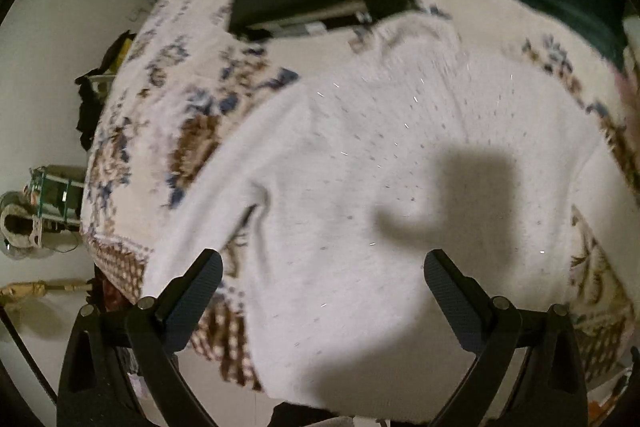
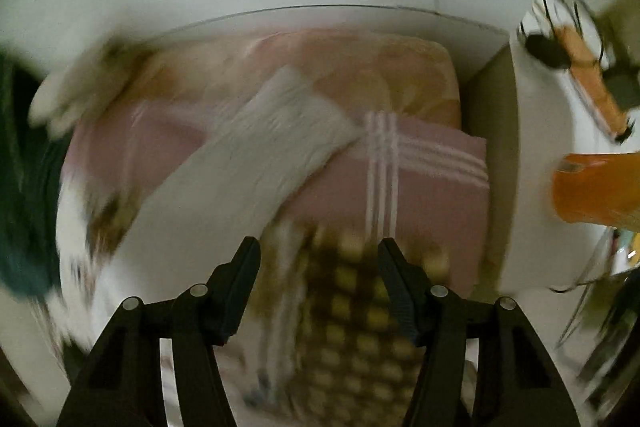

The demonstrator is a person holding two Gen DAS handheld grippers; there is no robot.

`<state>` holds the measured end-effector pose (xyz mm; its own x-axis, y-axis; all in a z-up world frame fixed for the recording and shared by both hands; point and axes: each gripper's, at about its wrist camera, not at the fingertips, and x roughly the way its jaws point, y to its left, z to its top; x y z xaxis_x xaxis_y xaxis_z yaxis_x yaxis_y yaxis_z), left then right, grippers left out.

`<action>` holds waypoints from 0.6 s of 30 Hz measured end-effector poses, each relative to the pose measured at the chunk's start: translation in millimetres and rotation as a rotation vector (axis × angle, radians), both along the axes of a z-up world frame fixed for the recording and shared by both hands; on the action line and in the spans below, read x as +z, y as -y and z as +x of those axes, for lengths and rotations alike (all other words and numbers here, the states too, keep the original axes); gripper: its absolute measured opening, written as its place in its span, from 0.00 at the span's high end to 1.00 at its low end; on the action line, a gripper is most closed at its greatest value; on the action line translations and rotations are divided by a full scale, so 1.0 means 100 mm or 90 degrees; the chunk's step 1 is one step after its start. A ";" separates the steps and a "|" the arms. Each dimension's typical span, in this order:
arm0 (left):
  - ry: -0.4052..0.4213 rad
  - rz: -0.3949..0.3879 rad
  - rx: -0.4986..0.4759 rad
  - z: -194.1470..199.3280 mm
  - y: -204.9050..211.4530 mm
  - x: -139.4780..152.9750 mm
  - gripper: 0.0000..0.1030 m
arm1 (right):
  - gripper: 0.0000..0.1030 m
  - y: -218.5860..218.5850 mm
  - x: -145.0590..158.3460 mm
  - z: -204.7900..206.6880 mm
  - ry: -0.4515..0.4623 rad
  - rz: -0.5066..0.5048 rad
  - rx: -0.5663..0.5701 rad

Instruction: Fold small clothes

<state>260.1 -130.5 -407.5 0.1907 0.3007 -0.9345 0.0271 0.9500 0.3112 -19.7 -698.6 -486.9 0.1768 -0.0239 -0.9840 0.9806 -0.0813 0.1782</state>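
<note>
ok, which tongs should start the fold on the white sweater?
Left, probably. The left tongs hang open right over the sweater, which lies spread flat. The right tongs, also open, face a pink towel with only a sleeve in view.

The left tool (image 1: 322, 277) is hanging with its two dark fingers (image 1: 196, 299) spread wide apart, gripping nothing between them. The right tool (image 2: 318, 275) is likewise holding its ribbed fingers (image 2: 400, 287) parted, nothing clamped, its view blurred
</note>
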 end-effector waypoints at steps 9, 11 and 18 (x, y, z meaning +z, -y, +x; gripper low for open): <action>-0.047 -0.018 0.008 0.30 0.21 -0.81 0.00 | 0.87 0.46 -0.76 0.06 0.064 -0.078 -0.096; -0.047 -0.016 0.001 0.36 0.24 -0.90 0.00 | 0.91 0.51 -0.77 0.12 0.047 -0.096 -0.082; -0.032 -0.030 0.006 0.50 0.18 -0.97 0.00 | 0.92 0.72 -0.55 0.26 -0.033 -0.157 -0.045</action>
<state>310.5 -148.1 -504.6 0.1405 0.2574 -0.9560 0.0329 0.9639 0.2644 6.1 -770.5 -541.9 0.1150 -0.2745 -0.9547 0.9824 -0.1107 0.1502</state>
